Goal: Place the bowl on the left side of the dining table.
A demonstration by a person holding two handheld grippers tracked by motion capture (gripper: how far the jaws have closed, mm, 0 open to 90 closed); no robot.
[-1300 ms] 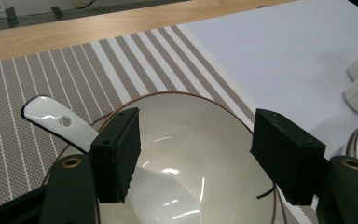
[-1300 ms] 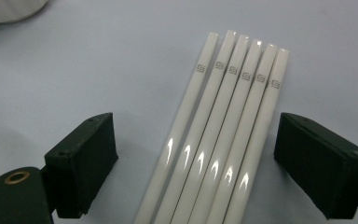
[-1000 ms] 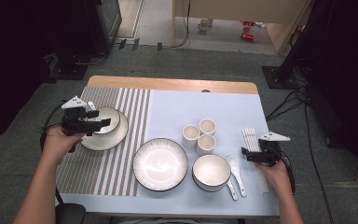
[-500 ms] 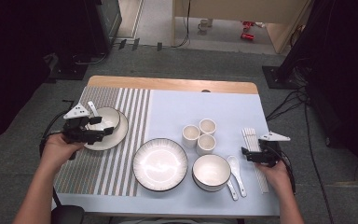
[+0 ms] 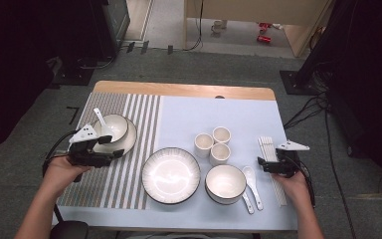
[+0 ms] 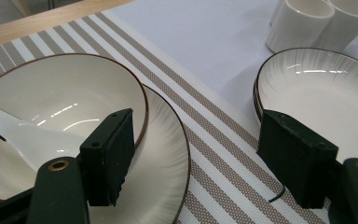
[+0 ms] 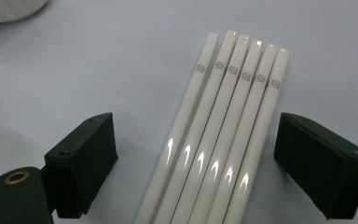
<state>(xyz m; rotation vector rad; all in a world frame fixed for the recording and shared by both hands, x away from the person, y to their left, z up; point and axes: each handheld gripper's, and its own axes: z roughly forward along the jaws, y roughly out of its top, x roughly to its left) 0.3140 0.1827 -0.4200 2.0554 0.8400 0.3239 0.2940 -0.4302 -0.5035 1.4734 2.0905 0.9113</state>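
Note:
My left gripper (image 5: 111,147) hovers at the near rim of a small plate (image 5: 131,138) that carries a bowl (image 5: 116,126) with a white spoon (image 5: 98,117) in it. In the left gripper view my left gripper (image 6: 196,158) is open; its jaws have just been opening, and nothing is gripped between them. They straddle the plate's rim (image 6: 170,154) and the striped mat (image 6: 214,135). My right gripper (image 5: 264,165) sits low over several white chopsticks (image 5: 267,145). In the right gripper view the right gripper (image 7: 200,163) stands open, with the chopsticks (image 7: 219,140) between the jaws and apart from both pads.
A large ribbed plate (image 5: 170,174) lies at the centre front, beside a bowl (image 5: 225,183) and a second spoon (image 5: 251,180). Three cups (image 5: 213,144) stand behind them. A pale blue cloth (image 5: 204,109) covers the table's right part.
My left gripper has drawn back from over the bowl and plate toward the near edge of the table. The right gripper has stayed over the chopsticks.

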